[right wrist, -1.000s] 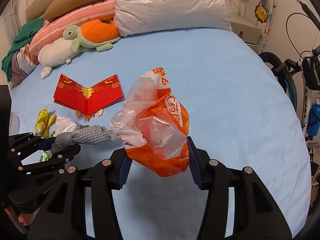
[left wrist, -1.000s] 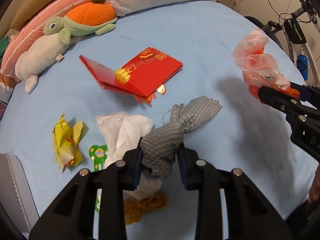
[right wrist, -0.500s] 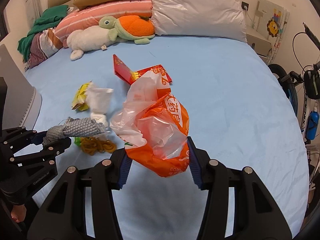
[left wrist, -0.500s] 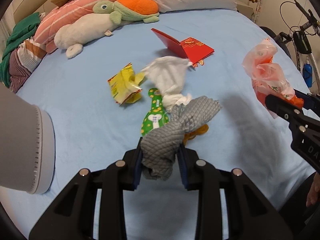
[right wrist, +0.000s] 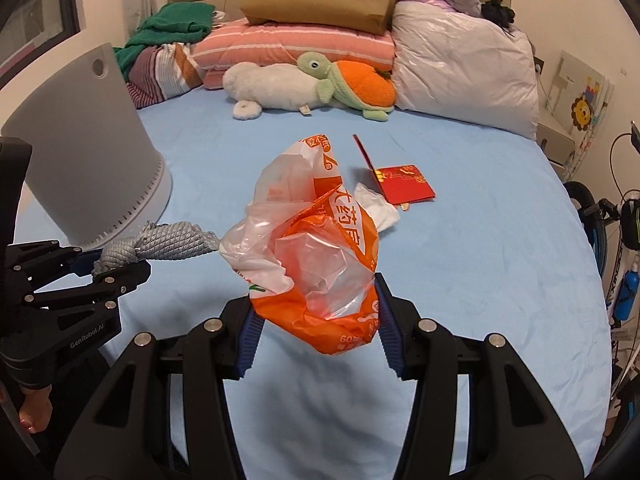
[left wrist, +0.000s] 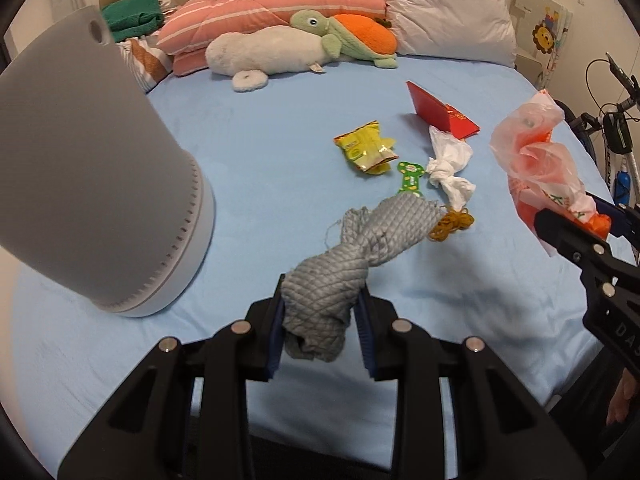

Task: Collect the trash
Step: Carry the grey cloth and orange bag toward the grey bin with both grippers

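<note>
Two grippers are partly cut off by their own cameras: only the fingers and frames show at the bottom of each view. The left gripper [left wrist: 320, 330] is clamped on a grey cloth [left wrist: 352, 256], whose lower end hangs hidden between the pads; the right gripper [right wrist: 318, 330] is closed on an orange bag [right wrist: 316, 264], and the bag's bulk blocks the bed behind it in the right wrist view. There only a corner of the tissue [right wrist: 378, 208] and part of the red card [right wrist: 404, 188] show past the bag. The lettering on the bag is too crumpled to read. A hand [right wrist: 34, 412] shows at the lower left edge of that view, mostly out of frame.

More trash lies loose on the bed [left wrist: 260, 152], seen from the left wrist: a yellow wrapper [left wrist: 366, 148], a green wrapper [left wrist: 408, 176], the tissue and rubber bands [left wrist: 452, 222], close together right of centre. The bin [left wrist: 92, 184] lies tilted at the left, its mouth turned away and unseen. Bare sheet stretches between bin and trash and along the near edge. Plush toys [left wrist: 304, 46] and pillows [left wrist: 444, 16] line the far side; a bicycle [left wrist: 616, 140] stands just past the right edge of the bed
</note>
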A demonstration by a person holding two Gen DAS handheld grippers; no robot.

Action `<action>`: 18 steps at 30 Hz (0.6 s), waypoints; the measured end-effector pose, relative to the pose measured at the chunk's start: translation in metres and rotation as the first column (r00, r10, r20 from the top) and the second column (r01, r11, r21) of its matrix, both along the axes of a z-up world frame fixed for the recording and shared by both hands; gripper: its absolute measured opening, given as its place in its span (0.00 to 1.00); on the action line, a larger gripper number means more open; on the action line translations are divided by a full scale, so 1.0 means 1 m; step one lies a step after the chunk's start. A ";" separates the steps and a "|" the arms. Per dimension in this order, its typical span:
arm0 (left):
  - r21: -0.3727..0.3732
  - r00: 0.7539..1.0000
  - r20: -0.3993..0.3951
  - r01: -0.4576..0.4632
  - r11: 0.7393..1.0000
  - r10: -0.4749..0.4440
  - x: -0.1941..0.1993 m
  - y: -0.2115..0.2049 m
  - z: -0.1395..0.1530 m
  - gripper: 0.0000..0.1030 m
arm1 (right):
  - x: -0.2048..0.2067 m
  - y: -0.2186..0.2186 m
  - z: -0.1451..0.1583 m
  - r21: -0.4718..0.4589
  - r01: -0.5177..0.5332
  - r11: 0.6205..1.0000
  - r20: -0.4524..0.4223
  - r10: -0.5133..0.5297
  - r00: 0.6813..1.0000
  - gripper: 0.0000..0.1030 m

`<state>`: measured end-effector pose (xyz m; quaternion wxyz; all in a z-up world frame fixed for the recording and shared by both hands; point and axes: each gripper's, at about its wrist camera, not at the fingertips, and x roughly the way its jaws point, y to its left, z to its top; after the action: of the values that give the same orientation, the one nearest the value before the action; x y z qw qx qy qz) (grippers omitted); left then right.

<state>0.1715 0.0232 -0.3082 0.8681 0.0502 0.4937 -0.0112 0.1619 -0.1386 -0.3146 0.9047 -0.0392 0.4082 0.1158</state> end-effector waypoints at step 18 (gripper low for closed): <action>0.006 0.980 0.086 -0.183 0.983 0.181 -0.056 0.137 0.059 0.31 | -0.024 0.122 0.050 0.018 -0.237 0.971 0.028 0.237 0.971 0.47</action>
<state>0.1154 0.1606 -0.2490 0.8854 0.0114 0.4587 0.0739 0.1374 -0.0169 -0.2646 0.8899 -0.0794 0.3878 0.2268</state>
